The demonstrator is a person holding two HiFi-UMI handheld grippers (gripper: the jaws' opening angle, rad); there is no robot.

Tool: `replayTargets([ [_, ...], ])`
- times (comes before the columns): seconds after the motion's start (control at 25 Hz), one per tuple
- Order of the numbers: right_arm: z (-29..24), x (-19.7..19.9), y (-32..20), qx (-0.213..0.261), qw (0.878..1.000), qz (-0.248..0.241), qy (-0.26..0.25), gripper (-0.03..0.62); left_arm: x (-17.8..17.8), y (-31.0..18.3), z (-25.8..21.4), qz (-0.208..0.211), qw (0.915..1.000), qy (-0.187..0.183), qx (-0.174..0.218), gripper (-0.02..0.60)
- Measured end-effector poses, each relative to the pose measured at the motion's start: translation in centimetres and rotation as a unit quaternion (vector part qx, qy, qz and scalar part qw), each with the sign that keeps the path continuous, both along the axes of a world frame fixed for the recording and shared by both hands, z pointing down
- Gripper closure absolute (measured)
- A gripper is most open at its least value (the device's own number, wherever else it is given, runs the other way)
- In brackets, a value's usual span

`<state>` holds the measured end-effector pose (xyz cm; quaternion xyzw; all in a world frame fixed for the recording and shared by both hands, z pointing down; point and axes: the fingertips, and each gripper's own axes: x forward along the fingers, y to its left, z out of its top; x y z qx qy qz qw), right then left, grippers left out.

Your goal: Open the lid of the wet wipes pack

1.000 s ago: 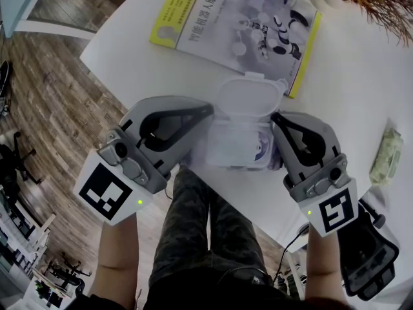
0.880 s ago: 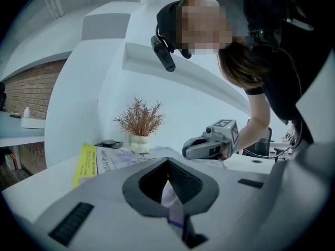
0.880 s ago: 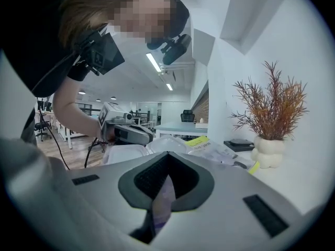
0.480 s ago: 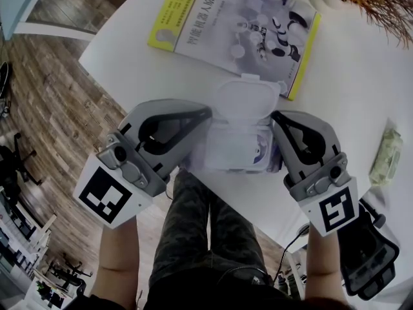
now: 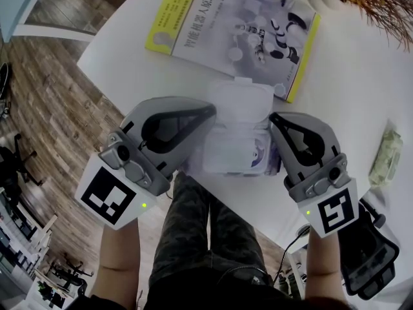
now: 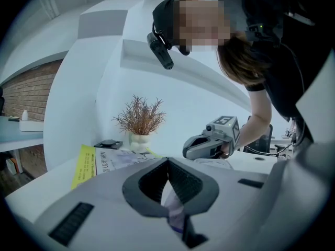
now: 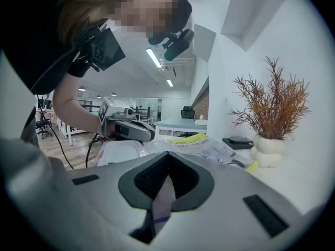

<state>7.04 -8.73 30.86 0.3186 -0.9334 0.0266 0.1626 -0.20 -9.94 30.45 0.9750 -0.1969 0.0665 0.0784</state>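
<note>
Wipes pack sits pinched between left tool and right tool.

the book bears a chinese title line, too small to read surely. black-and-white square markers stand on the cubes of the left gripper and right gripper.

Left gripper: jaws pressing together on a thin pale, purple-marked edge of the wet wipes pack. Right gripper: facing it across the white table, a person's hand holding it. Yellow-edged book: lying flat at left. Dried plant: standing in a white vase behind the book.
</note>
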Motion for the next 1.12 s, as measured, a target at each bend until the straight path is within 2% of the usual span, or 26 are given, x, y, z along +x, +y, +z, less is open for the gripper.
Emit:
replayTargets([
  [0.72, 0.18, -0.18, -0.21, -0.003, 1.000, -0.006, 0.021, 0.574, 0.06, -0.59, 0.22, -0.002, 0.9997, 0.003, -0.023, 0.569],
  [1.12, 0.38, -0.37, -0.46, -0.020, 0.999, -0.010, 0.033, 0.574, 0.25, -0.75, 0.46, 0.004, 0.9992, -0.017, -0.036, 0.569],
])
